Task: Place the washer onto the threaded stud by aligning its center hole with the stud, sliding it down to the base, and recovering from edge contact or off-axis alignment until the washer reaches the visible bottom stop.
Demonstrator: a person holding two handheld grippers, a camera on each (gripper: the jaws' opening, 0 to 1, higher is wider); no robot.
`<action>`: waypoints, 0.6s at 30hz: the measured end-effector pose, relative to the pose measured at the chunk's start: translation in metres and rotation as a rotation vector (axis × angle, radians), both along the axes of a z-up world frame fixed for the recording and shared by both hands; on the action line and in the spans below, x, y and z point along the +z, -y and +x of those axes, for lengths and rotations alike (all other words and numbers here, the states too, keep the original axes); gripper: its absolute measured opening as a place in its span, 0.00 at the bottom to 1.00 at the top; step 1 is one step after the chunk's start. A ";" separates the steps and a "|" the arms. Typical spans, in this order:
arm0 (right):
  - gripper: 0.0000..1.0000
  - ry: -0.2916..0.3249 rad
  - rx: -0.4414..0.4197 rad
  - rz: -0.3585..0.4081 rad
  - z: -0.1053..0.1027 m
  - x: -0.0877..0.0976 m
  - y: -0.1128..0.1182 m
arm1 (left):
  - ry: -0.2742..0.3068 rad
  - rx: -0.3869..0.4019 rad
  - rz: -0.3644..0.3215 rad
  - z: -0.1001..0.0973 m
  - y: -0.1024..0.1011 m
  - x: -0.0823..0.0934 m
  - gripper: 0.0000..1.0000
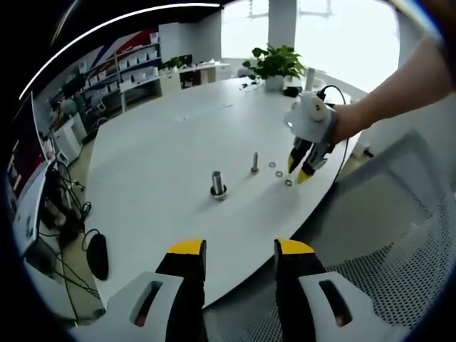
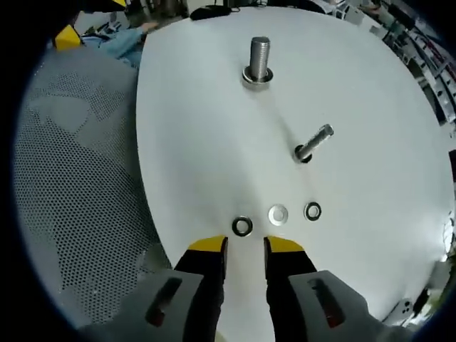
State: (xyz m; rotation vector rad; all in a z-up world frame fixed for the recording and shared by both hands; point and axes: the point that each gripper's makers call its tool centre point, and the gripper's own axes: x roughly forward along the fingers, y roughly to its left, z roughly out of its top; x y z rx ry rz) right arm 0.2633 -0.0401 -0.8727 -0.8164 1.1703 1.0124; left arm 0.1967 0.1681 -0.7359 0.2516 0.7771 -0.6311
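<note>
Thin stud (image 2: 313,144) stands upright; three washers (image 2: 277,214) lie flat; both tongs (image 2: 245,245) open.

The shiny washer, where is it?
In the right gripper view, the shiny washer lies on the table, between two dark washers, just beyond the right gripper.

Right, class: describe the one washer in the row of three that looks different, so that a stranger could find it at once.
Start at the white table, where two threaded studs stand: a thick one and a thin one. Between the thin stud and the right gripper lie three washers in a row. Take the middle washer: it is pale and bright, while its two neighbours look dark.
</note>
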 end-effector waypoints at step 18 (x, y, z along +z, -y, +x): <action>0.16 -0.005 0.117 -0.072 0.000 -0.008 -0.004 | -0.003 0.008 0.001 0.000 -0.002 0.000 0.36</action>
